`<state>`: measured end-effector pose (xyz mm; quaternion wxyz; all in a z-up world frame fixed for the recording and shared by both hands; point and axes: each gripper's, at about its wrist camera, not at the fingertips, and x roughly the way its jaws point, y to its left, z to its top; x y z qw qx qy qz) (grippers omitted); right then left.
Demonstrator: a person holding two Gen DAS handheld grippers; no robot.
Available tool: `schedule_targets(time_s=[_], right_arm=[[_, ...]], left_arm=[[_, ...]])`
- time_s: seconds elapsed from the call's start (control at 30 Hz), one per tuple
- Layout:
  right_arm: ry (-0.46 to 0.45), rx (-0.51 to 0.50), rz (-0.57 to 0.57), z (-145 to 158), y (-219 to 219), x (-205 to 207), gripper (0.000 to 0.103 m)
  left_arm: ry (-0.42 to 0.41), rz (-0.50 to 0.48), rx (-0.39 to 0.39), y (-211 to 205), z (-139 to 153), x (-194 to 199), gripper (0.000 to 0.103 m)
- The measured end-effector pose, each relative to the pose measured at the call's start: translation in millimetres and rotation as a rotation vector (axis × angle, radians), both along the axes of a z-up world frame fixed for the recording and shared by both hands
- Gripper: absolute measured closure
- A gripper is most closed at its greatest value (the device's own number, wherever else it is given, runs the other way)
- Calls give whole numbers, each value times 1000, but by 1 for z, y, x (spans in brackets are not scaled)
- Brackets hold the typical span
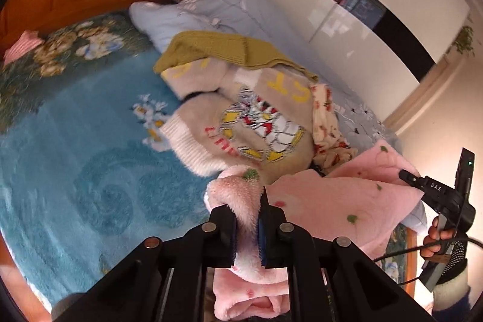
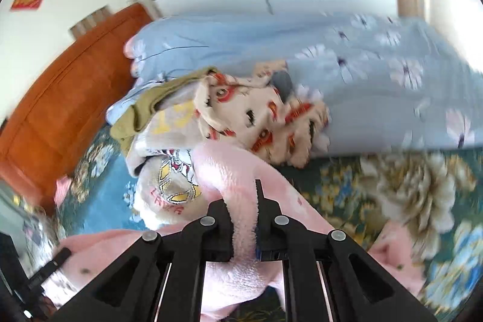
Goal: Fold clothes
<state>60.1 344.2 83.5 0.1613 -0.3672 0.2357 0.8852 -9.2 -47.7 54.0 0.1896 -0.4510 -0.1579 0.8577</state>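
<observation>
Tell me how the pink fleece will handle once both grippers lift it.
Likely floppy: the pink fleece bunches and droops around the left gripper and right gripper. Probably light, being thin, fluffy pile. Unlikely to slip: the pads bite deep into the nap.

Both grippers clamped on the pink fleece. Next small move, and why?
Probably lift a little higher and draw the two hands apart. The left gripper and right gripper are each shut on the pink fleece garment, but it sags bunched below both and lies against the beige cartoon sweater in the pile. Spreading it taut should clear the pile and show its shape for folding.
</observation>
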Motion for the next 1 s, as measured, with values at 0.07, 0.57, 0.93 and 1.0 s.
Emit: schedule_targets(time_s=[0.07, 0.57, 0.93, 1.0], right_arm=[[-40, 18, 27, 3, -5, -10, 94], [359, -36, 414, 61, -133, -172, 93], [-183, 95, 624, -110, -228, -268, 92], [-232, 76, 610, -125, -227, -271, 92]], left_arm=[[-8, 47, 27, -20, -1, -3, 92], [165, 628, 115, -225, 13, -15, 92], [-346, 806, 142, -271, -158, -30, 92], [-348, 799, 136, -270, -156, -36, 92]])
